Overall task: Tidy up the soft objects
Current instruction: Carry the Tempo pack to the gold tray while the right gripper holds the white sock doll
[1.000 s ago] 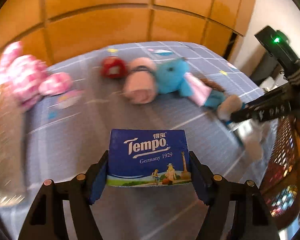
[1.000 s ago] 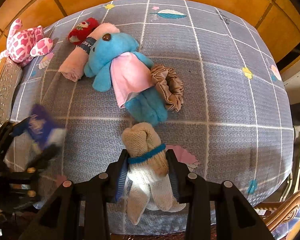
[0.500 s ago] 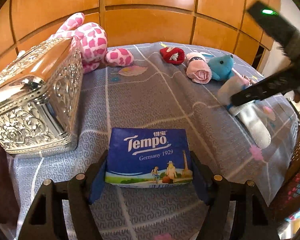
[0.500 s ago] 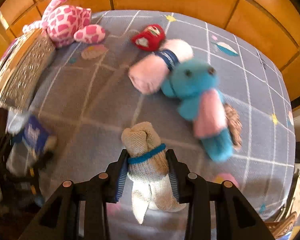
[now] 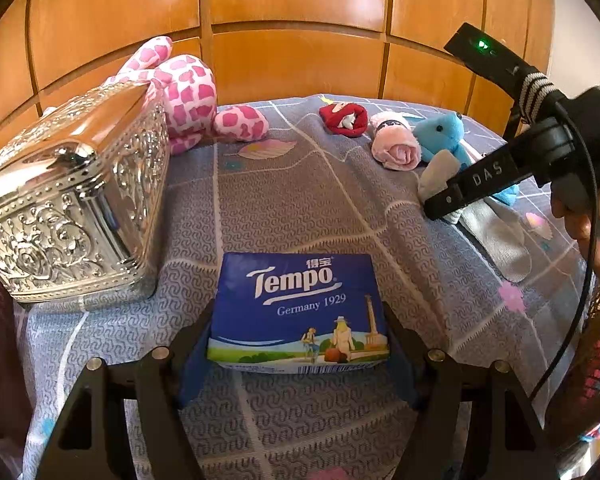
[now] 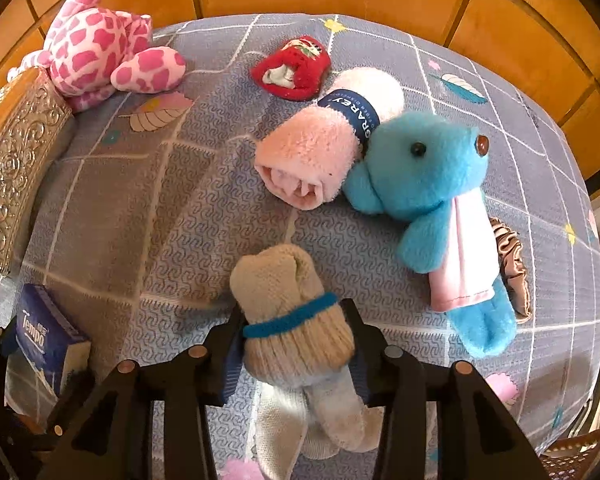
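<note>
- Table: covered by a grey patterned cloth; it carries every item listed below.
- Silver box: stands at the table's left edge. A second ago your left camera faced the middle of the table and barely caught it; the box now fills that view's left side, so you have swung left toward it.
- Pink spotted toy: rests just behind the silver box, unmoved.
- Blue toy: lies touching the pink rolled towel, with a red pouch beyond them and a brown hair tie at its far side.
- Tissue pack: clamped between the jaws of your left gripper, near the box's front corner.
- Sock bundle: gripped by your right gripper, now well short of the blue toy it hung beside a second ago; both loads appear bound for the box side.
</note>
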The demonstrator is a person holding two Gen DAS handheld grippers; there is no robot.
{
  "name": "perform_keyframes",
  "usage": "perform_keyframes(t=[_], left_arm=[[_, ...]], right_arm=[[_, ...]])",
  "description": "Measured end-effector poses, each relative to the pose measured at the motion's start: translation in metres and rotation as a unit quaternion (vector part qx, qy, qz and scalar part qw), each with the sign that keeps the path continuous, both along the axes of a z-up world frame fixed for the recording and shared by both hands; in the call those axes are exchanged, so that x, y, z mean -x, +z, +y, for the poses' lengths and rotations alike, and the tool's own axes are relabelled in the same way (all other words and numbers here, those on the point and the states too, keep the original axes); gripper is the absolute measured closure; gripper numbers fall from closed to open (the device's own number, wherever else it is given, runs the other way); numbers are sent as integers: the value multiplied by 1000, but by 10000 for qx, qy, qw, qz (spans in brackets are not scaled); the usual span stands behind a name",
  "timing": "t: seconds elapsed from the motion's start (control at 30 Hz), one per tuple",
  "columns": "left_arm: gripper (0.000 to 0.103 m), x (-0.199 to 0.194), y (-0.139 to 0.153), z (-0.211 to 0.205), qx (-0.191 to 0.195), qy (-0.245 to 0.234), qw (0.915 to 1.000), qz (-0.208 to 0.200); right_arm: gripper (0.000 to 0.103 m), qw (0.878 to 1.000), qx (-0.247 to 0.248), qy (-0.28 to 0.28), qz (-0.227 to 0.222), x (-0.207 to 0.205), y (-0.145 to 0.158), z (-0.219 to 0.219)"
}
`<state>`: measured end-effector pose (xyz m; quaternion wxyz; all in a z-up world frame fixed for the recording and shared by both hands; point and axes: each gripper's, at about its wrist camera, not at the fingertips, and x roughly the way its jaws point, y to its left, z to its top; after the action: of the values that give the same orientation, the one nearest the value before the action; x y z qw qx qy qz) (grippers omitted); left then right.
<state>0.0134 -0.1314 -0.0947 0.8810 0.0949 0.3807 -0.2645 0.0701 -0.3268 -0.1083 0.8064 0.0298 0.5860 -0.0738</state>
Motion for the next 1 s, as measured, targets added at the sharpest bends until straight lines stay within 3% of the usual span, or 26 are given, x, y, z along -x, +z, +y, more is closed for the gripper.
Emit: perform_keyframes(t=[0.17,1.0], left_arm=[[28,0,-1,1,-24,-15,10000,14],[30,-5,-1,-4,-114,-119,9998,66]], right_arm=[[58,9992,-319,-237,3,1,0,-14],[58,10000,55,20,1,1,3,0]])
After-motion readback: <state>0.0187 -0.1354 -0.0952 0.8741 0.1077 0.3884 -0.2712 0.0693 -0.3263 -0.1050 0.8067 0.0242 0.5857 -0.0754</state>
